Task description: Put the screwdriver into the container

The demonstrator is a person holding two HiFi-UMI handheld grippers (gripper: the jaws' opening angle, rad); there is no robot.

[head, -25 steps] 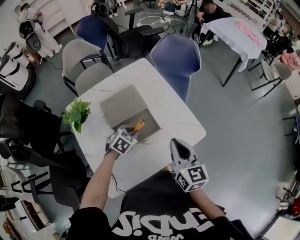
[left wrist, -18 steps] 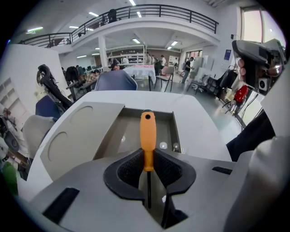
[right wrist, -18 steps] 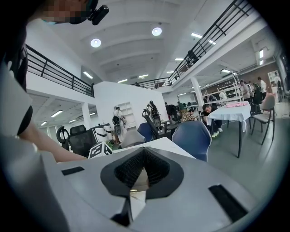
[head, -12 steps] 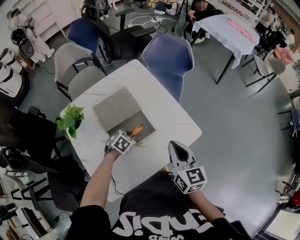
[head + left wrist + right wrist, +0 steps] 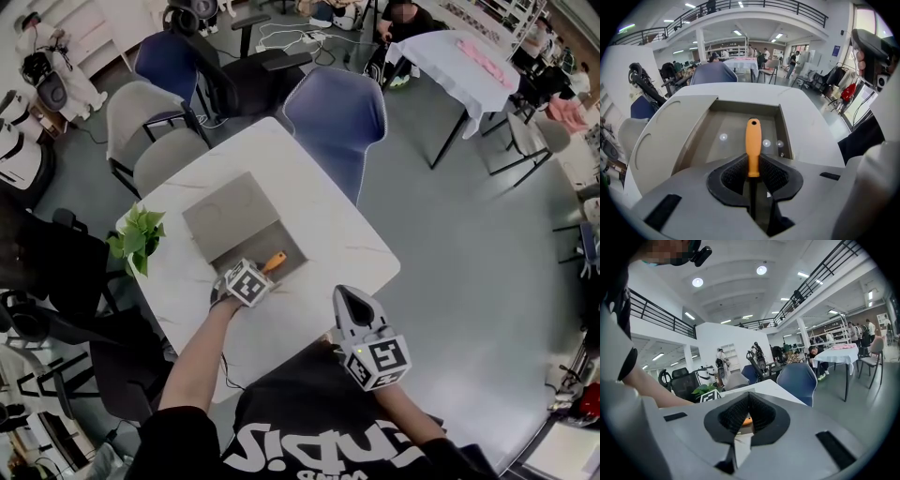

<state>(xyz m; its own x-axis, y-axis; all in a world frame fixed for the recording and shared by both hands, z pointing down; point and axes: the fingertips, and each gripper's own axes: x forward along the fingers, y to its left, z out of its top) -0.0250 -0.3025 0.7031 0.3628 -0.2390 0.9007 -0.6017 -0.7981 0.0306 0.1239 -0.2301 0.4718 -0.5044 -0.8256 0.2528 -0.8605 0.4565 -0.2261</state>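
Right gripper (image 5: 349,298) (image 5: 749,401): held off the near edge of the table, pads pressed together at the tips, nothing between them
Left gripper (image 5: 265,274) (image 5: 753,165): tilted steeply down at the near rim of the container, clamped on the screwdriver
Left fingers (image 5: 774,177): dark ribbed pads pressing on both sides of the near end of the orange handle
Screwdriver (image 5: 274,262) (image 5: 753,140): gripped between the left pads; dark shaft running back between the fingers, orange handle sticking out past the tips over the container's open inside; touching its floor or not, cannot tell
Container (image 5: 302,246) (image 5: 786,133): grey open box straight ahead of and below the left fingertips, well to the left of the right fingertips; bare floor with three pale round spots
Lid (image 5: 228,216) (image 5: 670,140): grey flap folded open, lying left of the left fingers beside the opening
Table (image 5: 337,234) (image 5: 813,140): white top under the box, spreading right of the left fingers and ahead of the right ones
Plant (image 5: 138,239): green leaves at the table's edge, well left of the left fingers
Chair (image 5: 337,112) (image 5: 714,74): blue, past the table's far edge, well beyond the left fingertips
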